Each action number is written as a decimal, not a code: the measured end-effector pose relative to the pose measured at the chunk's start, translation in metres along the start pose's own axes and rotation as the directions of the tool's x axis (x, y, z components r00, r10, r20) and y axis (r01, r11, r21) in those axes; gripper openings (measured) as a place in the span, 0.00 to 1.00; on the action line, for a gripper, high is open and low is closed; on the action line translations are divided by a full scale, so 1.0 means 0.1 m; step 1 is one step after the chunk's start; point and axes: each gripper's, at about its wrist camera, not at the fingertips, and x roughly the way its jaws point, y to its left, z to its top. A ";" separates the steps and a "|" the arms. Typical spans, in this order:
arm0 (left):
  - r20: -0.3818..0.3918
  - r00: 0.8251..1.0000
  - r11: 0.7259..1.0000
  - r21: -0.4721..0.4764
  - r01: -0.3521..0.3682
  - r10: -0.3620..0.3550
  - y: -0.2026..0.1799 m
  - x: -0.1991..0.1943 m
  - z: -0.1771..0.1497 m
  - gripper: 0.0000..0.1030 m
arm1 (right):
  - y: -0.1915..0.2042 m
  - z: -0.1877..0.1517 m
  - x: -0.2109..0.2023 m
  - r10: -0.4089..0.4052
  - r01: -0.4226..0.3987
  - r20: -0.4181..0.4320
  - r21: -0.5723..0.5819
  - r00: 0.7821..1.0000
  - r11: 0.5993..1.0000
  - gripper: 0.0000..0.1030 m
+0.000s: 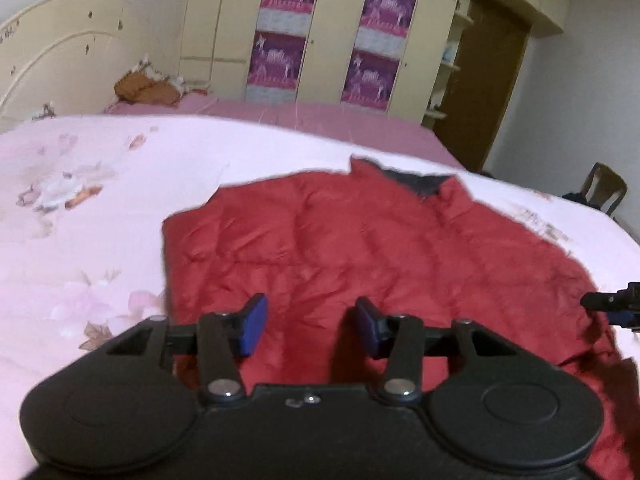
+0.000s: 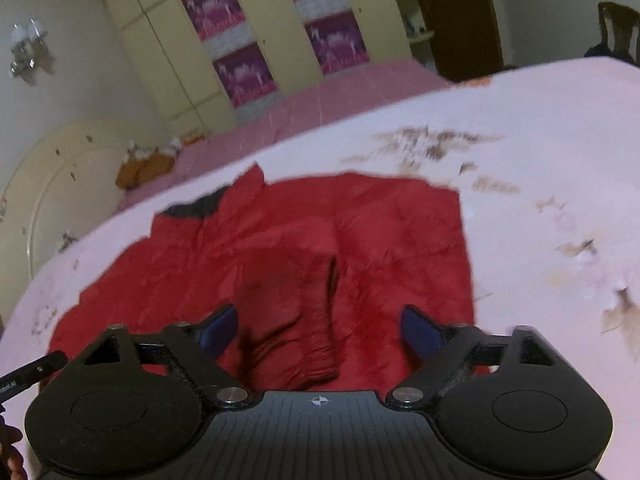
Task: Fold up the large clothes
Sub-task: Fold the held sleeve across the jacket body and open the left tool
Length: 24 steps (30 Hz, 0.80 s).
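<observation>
The left gripper (image 1: 311,326) fills the bottom of its view, its blue pads (image 1: 256,322) spread apart with nothing between them and only the jacket (image 1: 360,248) showing through the gap; the right gripper (image 2: 318,334) likewise stands spread and empty, with a sleeve (image 2: 292,320) lying below the gap but not pinched. The red jacket lies flat on the pale floral quilt (image 1: 100,200) that covers the bed, and looks partly folded already, the sleeve brought in over the body. Its long axis runs from the dark-lined collar (image 1: 416,180) to the hem at the opposite end: seen from the left wrist the collar points away and to the right, toward the wardrobe (image 1: 320,32), and from the right wrist it sits at the far left. The step in hand seems to be taking a fresh hold for the next fold. To do it well, each gripper should bite one edge at matching points on either side, catching all the padded layers, not just the shell. Both should then lift together and carry the fabric along the axis so the crease falls square and the sleeve stays tucked. The puffy fill will likely spring back, so pressing it down after would help.
</observation>
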 end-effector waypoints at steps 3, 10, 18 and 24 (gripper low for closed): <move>-0.001 1.000 1.000 0.024 0.009 -0.009 0.01 0.06 -0.02 0.43 | 0.03 -0.04 0.04 0.009 -0.009 -0.020 0.000 1.000 1.000 0.45; -0.007 0.998 0.986 0.158 0.062 -0.062 -0.18 0.23 -0.07 0.44 | 0.11 -0.14 0.14 -0.164 0.163 0.004 -0.144 0.986 0.976 0.19; 0.059 0.995 0.991 0.113 0.076 -0.083 0.04 0.07 0.24 0.49 | 0.30 -0.10 -0.19 -0.194 0.232 0.194 -0.201 0.962 0.952 0.67; 0.018 0.999 0.989 0.142 0.036 -0.039 0.04 0.53 0.43 0.49 | 0.72 0.02 0.32 -0.058 0.090 0.110 -0.311 0.992 0.946 0.35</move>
